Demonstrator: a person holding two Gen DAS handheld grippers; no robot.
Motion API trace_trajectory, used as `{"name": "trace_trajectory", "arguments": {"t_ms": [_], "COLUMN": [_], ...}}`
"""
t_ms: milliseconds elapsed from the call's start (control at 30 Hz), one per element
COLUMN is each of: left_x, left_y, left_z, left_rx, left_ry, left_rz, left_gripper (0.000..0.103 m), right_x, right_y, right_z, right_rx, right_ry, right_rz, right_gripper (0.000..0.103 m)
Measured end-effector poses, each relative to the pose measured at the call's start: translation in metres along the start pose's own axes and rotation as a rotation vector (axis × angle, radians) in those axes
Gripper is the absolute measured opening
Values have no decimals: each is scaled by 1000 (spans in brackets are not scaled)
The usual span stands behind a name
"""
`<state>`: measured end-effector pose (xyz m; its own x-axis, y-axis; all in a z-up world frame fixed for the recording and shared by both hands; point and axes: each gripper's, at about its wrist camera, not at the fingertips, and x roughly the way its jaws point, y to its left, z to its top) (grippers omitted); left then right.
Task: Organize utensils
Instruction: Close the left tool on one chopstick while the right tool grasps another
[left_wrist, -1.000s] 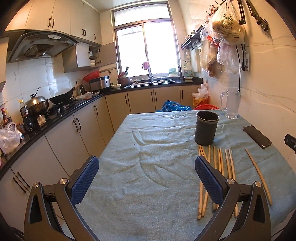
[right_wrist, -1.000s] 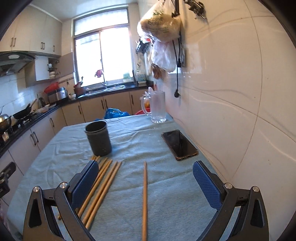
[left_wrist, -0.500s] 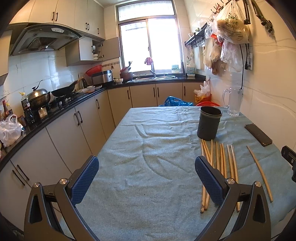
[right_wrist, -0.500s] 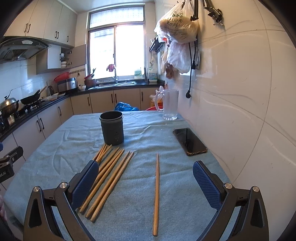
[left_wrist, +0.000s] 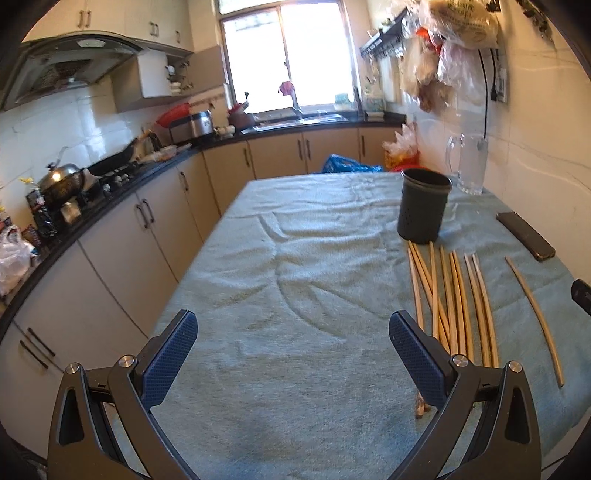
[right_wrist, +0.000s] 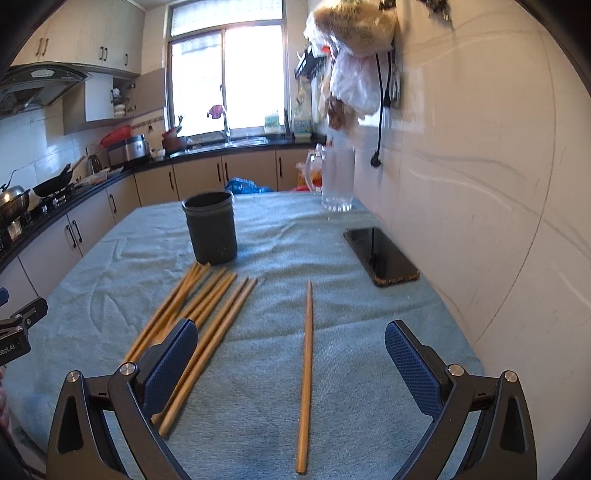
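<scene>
Several wooden chopsticks (left_wrist: 452, 295) lie side by side on the teal tablecloth, in front of a dark holder cup (left_wrist: 423, 205). One chopstick (left_wrist: 533, 314) lies apart to the right. In the right wrist view the bunch (right_wrist: 199, 314) is at left, the single chopstick (right_wrist: 306, 365) between the fingers, the cup (right_wrist: 210, 227) beyond. My left gripper (left_wrist: 291, 354) is open and empty above bare cloth, left of the bunch. My right gripper (right_wrist: 288, 362) is open and empty above the single chopstick.
A black phone (right_wrist: 380, 256) lies near the right wall and a glass mug (right_wrist: 336, 181) stands at the far right. The tablecloth-covered table (left_wrist: 295, 258) ends at left beside the kitchen cabinets (left_wrist: 122, 251). Bags hang on the wall (right_wrist: 354, 48).
Both grippers have moved forward and lower over the table; the chopsticks and cup look nearer. The single chopstick now lies between the right fingers. Both stay open.
</scene>
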<state>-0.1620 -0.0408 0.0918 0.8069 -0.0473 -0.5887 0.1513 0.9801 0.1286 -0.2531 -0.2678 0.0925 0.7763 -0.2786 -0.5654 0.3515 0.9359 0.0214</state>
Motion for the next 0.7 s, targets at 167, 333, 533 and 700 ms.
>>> {"name": "trace_trajectory", "arguments": {"t_ms": [167,333,533,700], "left_x": [34,78,129,148], "left_y": [-13,-38,-68,-84], "left_z": [10,22,30,31], "left_rx": [29,62,60,71], "left_ry": [90,235,366,404], "left_rz": [-108,-231,-335,-386], "left_gripper": [102,76,50,41], "right_x": [28,59,83,97], "right_y": [-16,-29,-35,-34], "right_z": [2,3,4,3], "right_rx": [-4,16,32,34], "right_ry": [89,203,262,296], "right_rz": [19,71,100,103], "right_gripper": [99,84,79,78]}}
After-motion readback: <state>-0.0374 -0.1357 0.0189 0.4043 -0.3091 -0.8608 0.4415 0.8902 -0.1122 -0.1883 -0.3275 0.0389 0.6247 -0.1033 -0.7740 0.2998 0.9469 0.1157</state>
